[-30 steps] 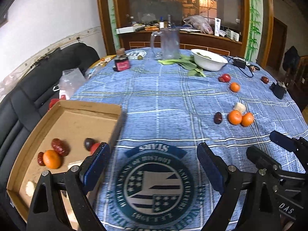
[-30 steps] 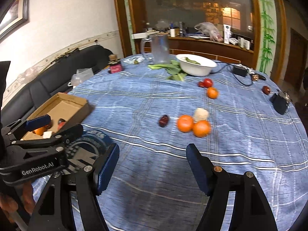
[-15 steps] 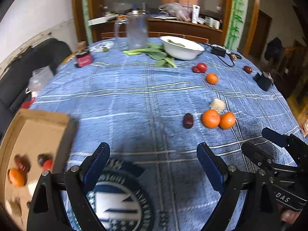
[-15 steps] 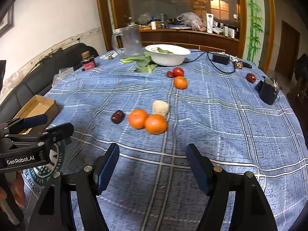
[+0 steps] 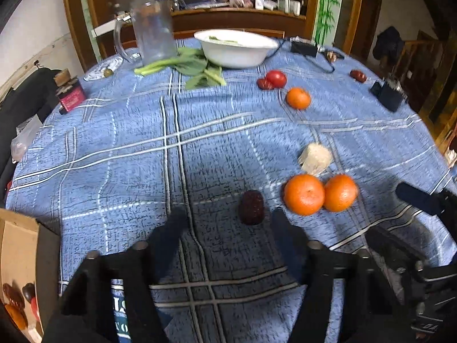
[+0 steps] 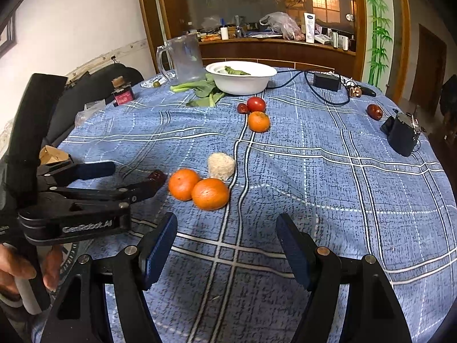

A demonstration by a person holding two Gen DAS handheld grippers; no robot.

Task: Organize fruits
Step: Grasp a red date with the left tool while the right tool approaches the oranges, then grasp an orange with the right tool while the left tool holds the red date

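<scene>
Cardboard box point(image 5: 17, 257) at bench edge, far left. Left tongs point(image 5: 225, 228) half-open, jaws just closing, dark red date point(image 5: 251, 207) ahead between tips, untouched. Two oranges point(image 6: 198, 190) beside it. Right tongs point(image 6: 225, 237) wide, empty.

A blue plaid cloth point(image 6: 328, 171) covers the round surface. At its far side a clear jug point(image 6: 182, 57) stands beside a white bowl point(image 6: 241, 78) that holds some greens, with more leafy greens point(image 6: 204, 90) lying loose in front of them. A small red bottle point(image 6: 122, 94) with a cork stands near the left edge. A black adapter point(image 6: 327, 81) with its cable lies right of the bowl, and a black pouch point(image 6: 401, 137) sits near the right edge. A dark sofa point(image 5: 20, 105) stands at the left.
</scene>
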